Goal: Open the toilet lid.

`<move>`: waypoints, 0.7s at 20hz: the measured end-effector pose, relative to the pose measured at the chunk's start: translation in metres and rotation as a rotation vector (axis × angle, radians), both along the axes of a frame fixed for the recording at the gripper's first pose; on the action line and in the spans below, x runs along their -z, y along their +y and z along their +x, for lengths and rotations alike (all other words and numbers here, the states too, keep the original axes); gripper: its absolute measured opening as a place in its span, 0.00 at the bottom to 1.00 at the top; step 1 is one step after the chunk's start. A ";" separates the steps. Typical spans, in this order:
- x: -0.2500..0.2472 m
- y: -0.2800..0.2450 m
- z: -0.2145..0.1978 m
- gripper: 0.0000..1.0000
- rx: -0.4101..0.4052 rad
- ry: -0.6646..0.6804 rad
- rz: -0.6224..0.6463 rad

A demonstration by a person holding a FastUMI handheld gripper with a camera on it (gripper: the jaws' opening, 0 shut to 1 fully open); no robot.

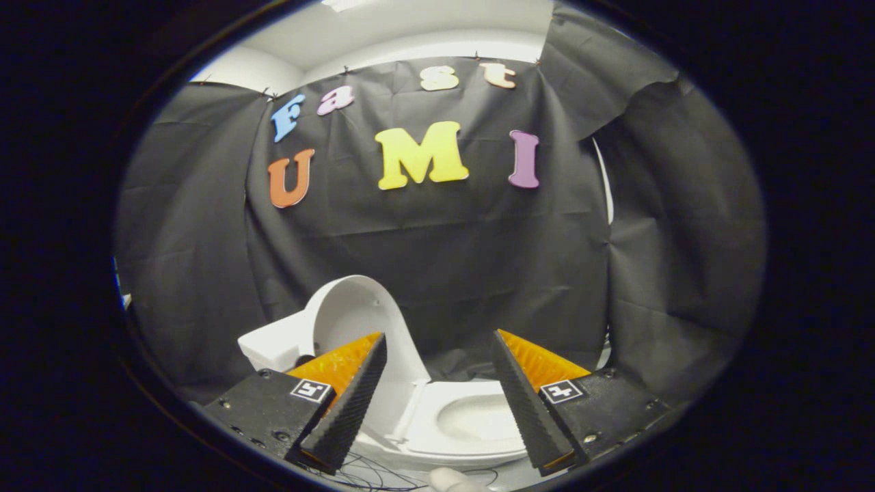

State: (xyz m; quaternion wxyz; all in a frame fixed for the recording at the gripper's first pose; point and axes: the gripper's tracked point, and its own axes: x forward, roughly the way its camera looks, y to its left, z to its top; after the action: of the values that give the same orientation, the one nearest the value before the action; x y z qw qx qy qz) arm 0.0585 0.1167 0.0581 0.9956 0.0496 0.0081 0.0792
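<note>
Nearest, the claw hangs with fingers apart and empty, the white plastic toilet lid already upright at eleven o'clock beyond them, so only withdrawal seems left.

Gripper spread wide, holding nothing. Lid raised upright against tank, beyond the fingers. Seat down, bowl exposed between them.

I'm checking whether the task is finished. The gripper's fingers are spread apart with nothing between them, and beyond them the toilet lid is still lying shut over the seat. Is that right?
Not quite. The gripper is open and holds nothing, as you say, but the toilet lid is already raised, standing up against the tank, and the seat and bowl are uncovered. The gripper view shows it.
</note>
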 end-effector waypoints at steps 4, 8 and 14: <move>0.036 -0.065 -0.016 0.96 0.062 0.021 0.009; 0.073 -0.115 -0.028 0.95 0.104 0.067 0.040; 0.104 -0.146 -0.029 0.95 0.155 0.039 0.065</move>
State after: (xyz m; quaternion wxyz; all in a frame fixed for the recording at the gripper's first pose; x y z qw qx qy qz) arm 0.0295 -0.0293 -0.0458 0.9962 0.0839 0.0210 0.0013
